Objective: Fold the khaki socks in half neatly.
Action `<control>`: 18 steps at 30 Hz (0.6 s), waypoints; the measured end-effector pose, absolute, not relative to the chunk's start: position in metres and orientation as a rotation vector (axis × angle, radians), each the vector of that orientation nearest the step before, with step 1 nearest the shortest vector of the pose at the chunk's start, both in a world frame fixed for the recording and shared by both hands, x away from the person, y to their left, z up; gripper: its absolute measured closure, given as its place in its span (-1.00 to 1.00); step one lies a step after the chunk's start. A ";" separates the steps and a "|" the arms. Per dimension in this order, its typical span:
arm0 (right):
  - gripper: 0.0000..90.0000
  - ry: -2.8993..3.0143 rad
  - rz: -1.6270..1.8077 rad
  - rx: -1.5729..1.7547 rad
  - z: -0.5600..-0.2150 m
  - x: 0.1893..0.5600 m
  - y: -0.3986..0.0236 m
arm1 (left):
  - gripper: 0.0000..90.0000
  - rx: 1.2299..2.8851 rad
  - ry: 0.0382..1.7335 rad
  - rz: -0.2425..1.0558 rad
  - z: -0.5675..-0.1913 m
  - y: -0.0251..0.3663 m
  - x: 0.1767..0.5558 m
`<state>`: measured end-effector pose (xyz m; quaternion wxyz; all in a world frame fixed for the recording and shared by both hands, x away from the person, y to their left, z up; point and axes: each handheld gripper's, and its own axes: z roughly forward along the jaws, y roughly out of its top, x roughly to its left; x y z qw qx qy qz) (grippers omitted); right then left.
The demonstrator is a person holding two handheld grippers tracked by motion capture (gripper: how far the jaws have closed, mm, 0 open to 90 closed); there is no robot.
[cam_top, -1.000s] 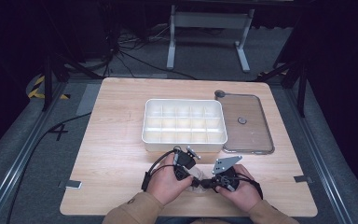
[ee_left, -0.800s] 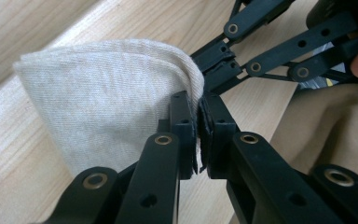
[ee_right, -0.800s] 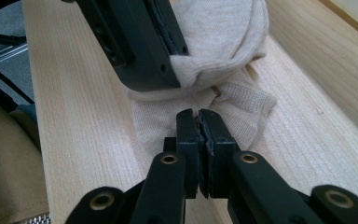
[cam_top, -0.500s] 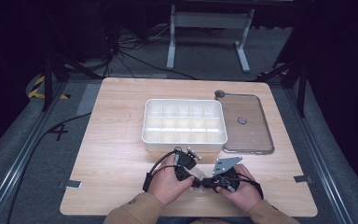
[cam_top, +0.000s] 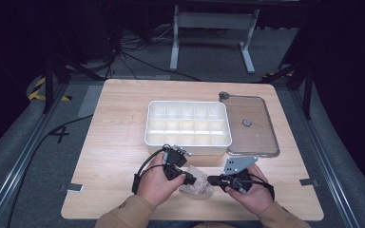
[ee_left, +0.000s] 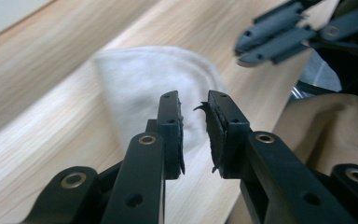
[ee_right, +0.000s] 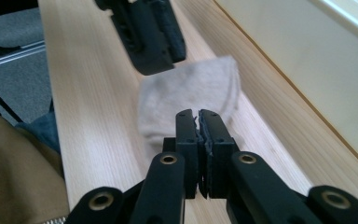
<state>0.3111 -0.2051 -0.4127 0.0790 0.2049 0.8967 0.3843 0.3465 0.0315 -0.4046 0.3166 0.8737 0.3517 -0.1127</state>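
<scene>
Because the folded sock (cam_top: 197, 182) lying just in front of the white tray (cam_top: 187, 141) is soft and floppy, pinch its folded edge: your left gripper (ee_left: 194, 133) has just been opening slightly, empty, while your right gripper (ee_right: 199, 140) sits closed, empty.

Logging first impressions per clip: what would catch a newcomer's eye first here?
Probably the white compartment tray at the table's centre, with a clear lid lying to its right. Next, at the near edge, the left gripper and right gripper meet over a small pale folded cloth.
</scene>
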 end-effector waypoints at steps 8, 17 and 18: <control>0.94 2.728 1.169 0.543 -0.423 0.309 -0.181 | 0.67 2.277 0.964 -0.250 -0.405 0.048 0.346; 0.92 2.757 1.105 0.565 -0.435 0.314 -0.179 | 0.72 2.301 1.015 -0.293 -0.424 0.050 0.352; 0.92 2.756 1.093 0.575 -0.436 0.315 -0.181 | 0.72 2.302 1.017 -0.300 -0.425 0.049 0.353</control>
